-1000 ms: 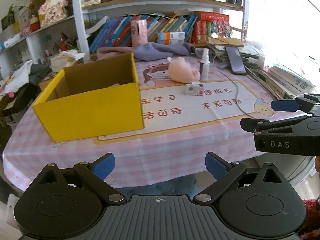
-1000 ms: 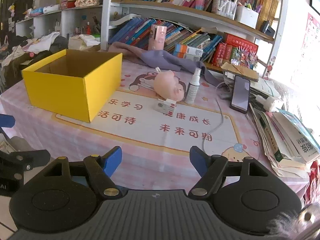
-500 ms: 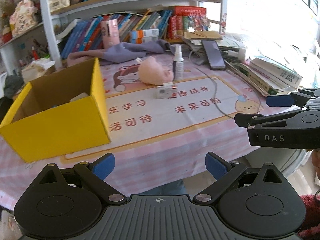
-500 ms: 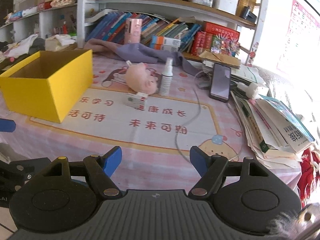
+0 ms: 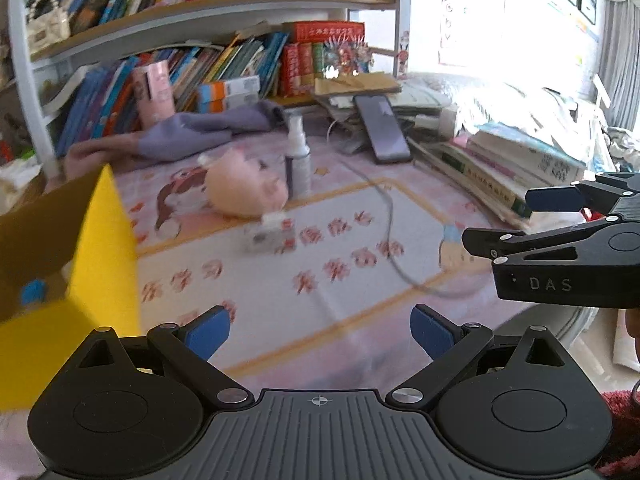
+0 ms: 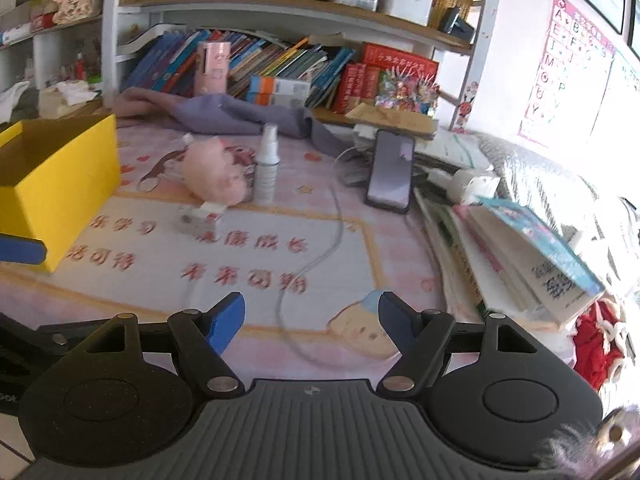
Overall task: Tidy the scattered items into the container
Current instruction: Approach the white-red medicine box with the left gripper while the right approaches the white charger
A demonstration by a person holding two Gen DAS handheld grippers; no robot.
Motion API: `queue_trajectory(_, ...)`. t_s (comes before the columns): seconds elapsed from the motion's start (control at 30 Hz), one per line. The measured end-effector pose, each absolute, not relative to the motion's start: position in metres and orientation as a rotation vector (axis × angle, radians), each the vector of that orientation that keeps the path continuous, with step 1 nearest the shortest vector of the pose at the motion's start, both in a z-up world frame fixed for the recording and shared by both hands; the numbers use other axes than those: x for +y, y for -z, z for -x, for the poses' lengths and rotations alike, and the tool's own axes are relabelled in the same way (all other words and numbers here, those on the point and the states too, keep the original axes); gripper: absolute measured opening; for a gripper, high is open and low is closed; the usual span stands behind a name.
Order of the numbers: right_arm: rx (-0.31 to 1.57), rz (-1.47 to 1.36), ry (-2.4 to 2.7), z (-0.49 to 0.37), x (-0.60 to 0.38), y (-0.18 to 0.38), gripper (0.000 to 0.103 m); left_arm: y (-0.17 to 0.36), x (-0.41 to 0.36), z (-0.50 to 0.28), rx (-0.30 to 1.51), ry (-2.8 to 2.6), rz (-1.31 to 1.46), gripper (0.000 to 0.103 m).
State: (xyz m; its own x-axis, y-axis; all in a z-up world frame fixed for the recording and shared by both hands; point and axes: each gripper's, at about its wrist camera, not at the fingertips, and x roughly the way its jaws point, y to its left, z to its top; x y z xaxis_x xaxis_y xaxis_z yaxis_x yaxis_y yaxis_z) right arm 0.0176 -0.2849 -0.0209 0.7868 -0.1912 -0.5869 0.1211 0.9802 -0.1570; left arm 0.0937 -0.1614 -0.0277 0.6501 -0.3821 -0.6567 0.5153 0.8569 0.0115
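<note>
Pink-checked table [image 6: 400, 248] before crammed bookshelves [image 6: 280, 4]

Place: a home study corner.
Shelves: a bookshelf [image 6: 256, 4] crammed with children's books.
Wall: an alphabet chart [image 6: 568, 64].
Table: a pink cartoon tablecloth [image 6: 280, 264].

Strong daylight is seen pouring in from the right, and the window side [image 5: 500, 60] is washed out to white glare. The tabletop print [image 5: 320, 248] is smeared by motion blur, while straight shelves [image 6: 280, 4] are bowed by fisheye distortion at the edges.
</note>
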Motion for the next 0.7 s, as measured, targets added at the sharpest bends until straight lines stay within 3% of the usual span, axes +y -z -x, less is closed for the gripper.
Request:
queue_trajectory(0.43,0.644,0.127,0.066,-0.099,-0.336,0.011,0.071,0.021,-0.207,-0.163,0.703,0.397,-0.174,0.099)
queue_trajectory(0.63,0.667,0.114,-0.052,-0.138,-0.35,0.013,0.063,0.031,-0.221,-0.193,0.739,0.311,-0.158,0.098)
queue_trajectory(0.7,0.686,0.109,-0.1,-0.15,-0.353,0.016,0.056,0.036,-0.223,-0.202,0.759,0.281,-0.15,0.098)
